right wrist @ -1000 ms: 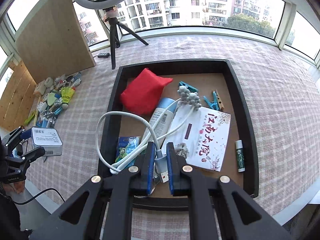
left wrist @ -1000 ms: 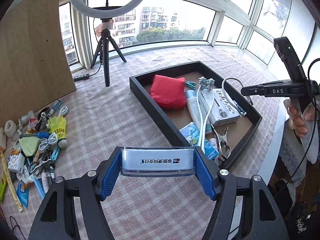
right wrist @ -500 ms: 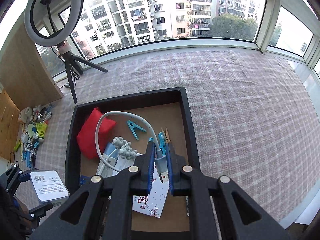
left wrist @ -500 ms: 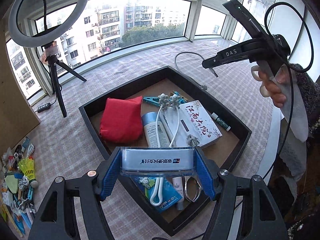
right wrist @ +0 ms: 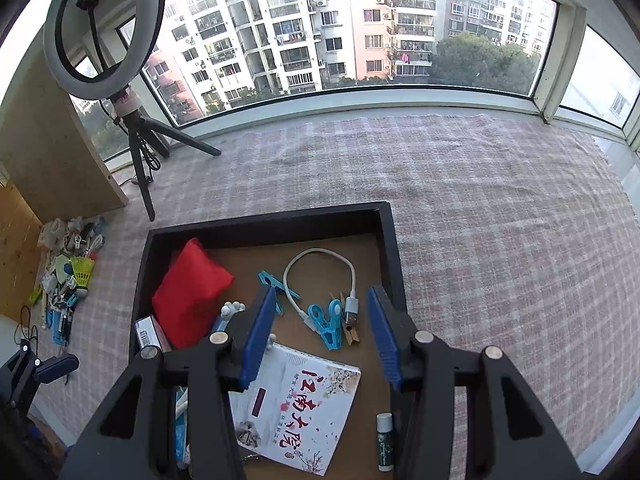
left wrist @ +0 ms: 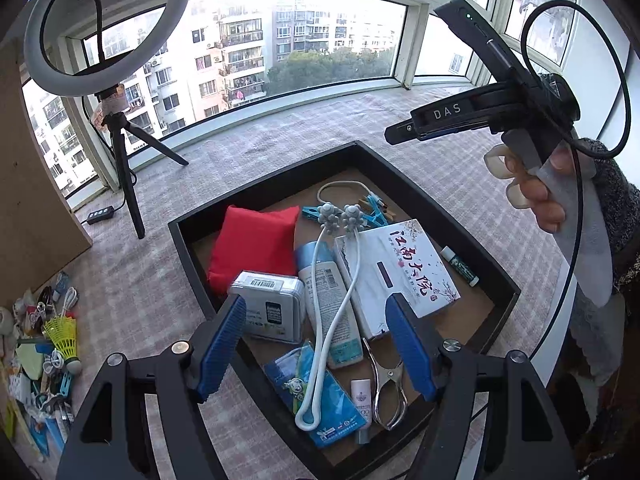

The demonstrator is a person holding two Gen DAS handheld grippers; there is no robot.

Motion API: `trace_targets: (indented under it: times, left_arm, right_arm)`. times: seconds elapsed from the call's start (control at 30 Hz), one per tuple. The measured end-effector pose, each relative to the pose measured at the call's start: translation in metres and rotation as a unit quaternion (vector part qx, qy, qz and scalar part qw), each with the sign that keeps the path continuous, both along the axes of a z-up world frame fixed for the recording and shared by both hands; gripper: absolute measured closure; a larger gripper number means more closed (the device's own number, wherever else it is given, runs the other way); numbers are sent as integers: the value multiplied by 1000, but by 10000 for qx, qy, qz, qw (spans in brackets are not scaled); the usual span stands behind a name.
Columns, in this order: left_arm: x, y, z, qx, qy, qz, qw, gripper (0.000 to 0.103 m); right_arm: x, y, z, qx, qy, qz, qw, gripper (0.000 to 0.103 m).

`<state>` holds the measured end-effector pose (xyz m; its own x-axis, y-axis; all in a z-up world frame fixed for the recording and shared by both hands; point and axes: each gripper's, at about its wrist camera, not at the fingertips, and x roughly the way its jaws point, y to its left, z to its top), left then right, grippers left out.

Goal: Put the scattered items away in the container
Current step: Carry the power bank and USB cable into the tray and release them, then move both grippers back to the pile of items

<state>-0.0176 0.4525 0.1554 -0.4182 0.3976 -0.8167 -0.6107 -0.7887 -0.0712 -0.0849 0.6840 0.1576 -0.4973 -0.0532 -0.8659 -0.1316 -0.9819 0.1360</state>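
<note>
The black tray (left wrist: 472, 240) (right wrist: 394, 248) holds a red pouch (left wrist: 252, 244) (right wrist: 190, 296), a white booklet (left wrist: 400, 272) (right wrist: 304, 408), a tube and clips. My left gripper (left wrist: 316, 344) is open above the tray; the small clear box (left wrist: 272, 308) lies in the tray against the red pouch, just beyond its left finger. My right gripper (right wrist: 320, 332) is open above the tray; the short white USB cable (right wrist: 320, 272) (left wrist: 344, 190) lies looped on the tray floor beyond its fingers, by the blue clips (right wrist: 326, 324).
A pile of scattered small items with a yellow shuttlecock (left wrist: 64, 332) (right wrist: 82, 270) lies on the checked cloth at the left. A ring light on a tripod (left wrist: 120, 152) (right wrist: 136, 140) stands behind the tray. A wooden board (right wrist: 52, 152) leans at the left.
My left gripper opened and let the small box drop into the tray. My right gripper opened and let the white cable fall into the tray's far end.
</note>
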Motion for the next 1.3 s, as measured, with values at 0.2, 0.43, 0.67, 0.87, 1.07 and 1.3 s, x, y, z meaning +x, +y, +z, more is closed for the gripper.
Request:
trace_targets:
  times: [0.2, 0.43, 0.67, 0.87, 1.07, 1.3]
  left_arm:
    - [9, -28, -7, -86, -8, 287, 9996, 33]
    - [10, -101, -20, -95, -250, 1077, 9938, 33]
    - [10, -185, -28, -167, -293, 1945, 9803, 33]
    - [11, -248, -32, -138, -328, 2508, 9674, 33]
    - [9, -300, -42, -169, -423, 2873, 9568, 33]
    - [1, -358, -60, -167, -679, 3266, 9426, 37]
  right_arm:
    - [6, -21, 0, -45, 46, 174, 9998, 55]
    - [16, -58, 0, -263, 174, 470, 9984, 52]
    - [15, -110, -2, -335, 144, 813, 9960, 52]
    - [8, -169, -1, -156, 61, 1226, 9923, 52]
    - [-1, -228, -8, -226, -149, 1507, 9882, 52]
    - [-7, -305, -20, -533, -373, 1881, 9800, 52]
